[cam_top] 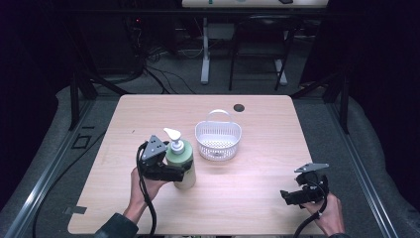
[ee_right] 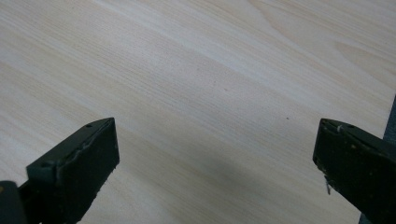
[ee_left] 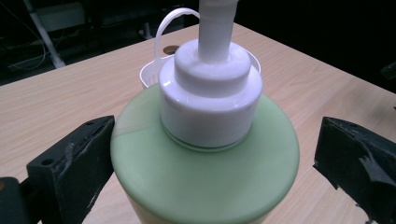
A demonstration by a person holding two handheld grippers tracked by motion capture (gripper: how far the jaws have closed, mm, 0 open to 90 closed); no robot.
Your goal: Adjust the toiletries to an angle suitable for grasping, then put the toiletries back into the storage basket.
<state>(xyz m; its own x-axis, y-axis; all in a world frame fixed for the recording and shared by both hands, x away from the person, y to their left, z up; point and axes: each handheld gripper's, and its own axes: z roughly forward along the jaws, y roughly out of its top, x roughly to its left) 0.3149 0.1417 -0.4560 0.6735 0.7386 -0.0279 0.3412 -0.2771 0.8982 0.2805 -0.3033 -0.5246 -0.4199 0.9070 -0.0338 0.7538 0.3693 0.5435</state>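
- Just beyond our left tongs [cam_top: 184, 172] and to their right stands a white plastic basket [cam_top: 218, 140] with perforated walls and a raised loop handle, on the pale wooden table [cam_top: 257, 183]; nothing lies between it and the bottle.
- Our right tongs [cam_top: 286, 196] hover low over bare wood, well apart from both, jaws spread wide and holding nothing.
- The green plastic pump bottle [ee_left: 205, 177] stands upright between the left tongs' jaws, which are spread wide; the left jaw sits just beside its shoulder, the right one apart from it.
- The bottle has a pale green rounded shoulder, a white collar and a white pump head [cam_top: 173, 134].
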